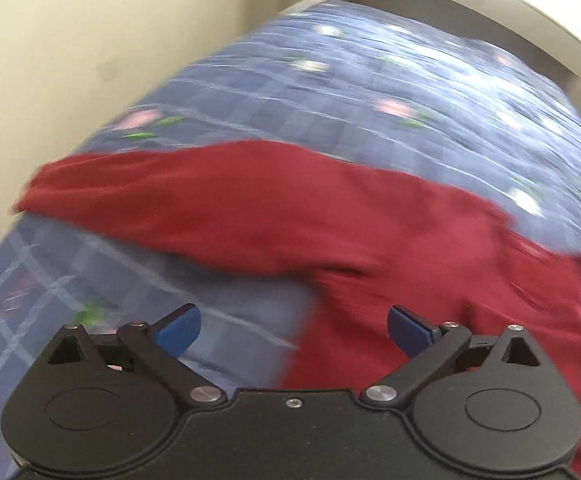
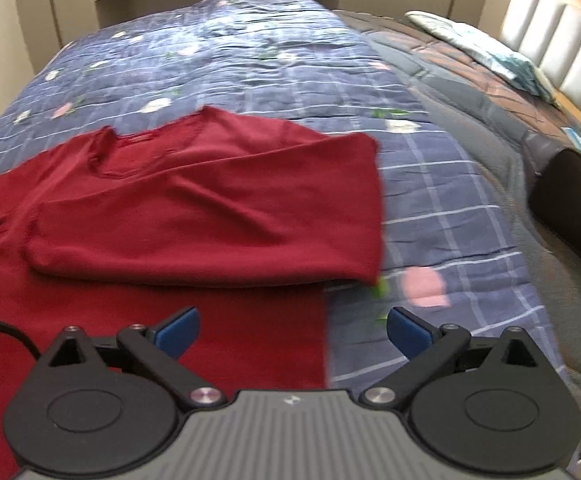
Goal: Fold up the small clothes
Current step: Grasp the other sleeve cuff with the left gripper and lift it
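A red sweater (image 2: 194, 200) lies flat on the blue checked bedspread (image 2: 250, 60) of the bed, one sleeve folded across its chest while the other sleeve (image 1: 194, 200) stretches out to the side. The left claw (image 1: 293, 330) and the right claw (image 2: 293, 330) both stand wide apart above the cloth, nothing between their blue pads. A pillow (image 2: 486, 52) rests near the headboard (image 2: 562, 40).

Quilted bed (image 2: 250, 52), cream walls (image 1: 70, 40)
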Action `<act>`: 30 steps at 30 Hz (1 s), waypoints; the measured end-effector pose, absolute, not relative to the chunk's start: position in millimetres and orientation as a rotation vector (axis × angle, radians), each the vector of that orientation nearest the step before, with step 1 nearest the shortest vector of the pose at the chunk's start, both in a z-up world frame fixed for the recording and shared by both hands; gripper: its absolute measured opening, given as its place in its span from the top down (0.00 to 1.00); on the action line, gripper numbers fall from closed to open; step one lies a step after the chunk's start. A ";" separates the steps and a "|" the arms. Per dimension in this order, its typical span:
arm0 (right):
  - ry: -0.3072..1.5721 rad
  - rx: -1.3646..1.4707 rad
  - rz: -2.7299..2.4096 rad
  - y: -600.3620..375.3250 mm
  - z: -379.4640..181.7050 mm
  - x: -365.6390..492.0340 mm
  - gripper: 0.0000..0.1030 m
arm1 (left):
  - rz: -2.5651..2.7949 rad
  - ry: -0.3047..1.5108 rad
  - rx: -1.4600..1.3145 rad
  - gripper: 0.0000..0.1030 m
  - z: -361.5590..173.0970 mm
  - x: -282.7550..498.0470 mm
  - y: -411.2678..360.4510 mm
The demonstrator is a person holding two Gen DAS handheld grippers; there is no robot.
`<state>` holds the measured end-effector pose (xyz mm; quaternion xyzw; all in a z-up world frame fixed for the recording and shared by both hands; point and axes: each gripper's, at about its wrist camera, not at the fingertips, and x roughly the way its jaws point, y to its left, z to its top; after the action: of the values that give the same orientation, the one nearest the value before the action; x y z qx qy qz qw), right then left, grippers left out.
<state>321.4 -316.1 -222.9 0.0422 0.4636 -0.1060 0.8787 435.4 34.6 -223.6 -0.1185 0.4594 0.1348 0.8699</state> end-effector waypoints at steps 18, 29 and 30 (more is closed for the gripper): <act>1.077 -0.040 -0.020 -212.6 -230.7 339.0 0.00 | 0.699 0.801 -0.694 0.06 -253.1 435.4 267.0; 1.103 -0.056 0.025 -189.7 -226.7 342.9 0.00 | 0.710 0.785 -0.772 0.87 -265.0 451.7 297.7; 1.101 -0.054 0.025 -189.7 -226.7 343.3 0.00 | 0.711 0.778 -0.767 0.93 -263.5 451.2 296.5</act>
<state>343.3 -189.7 -226.7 -0.0257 0.5231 0.0119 0.8518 451.2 296.5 -263.5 -0.3567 0.3620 0.3309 0.7951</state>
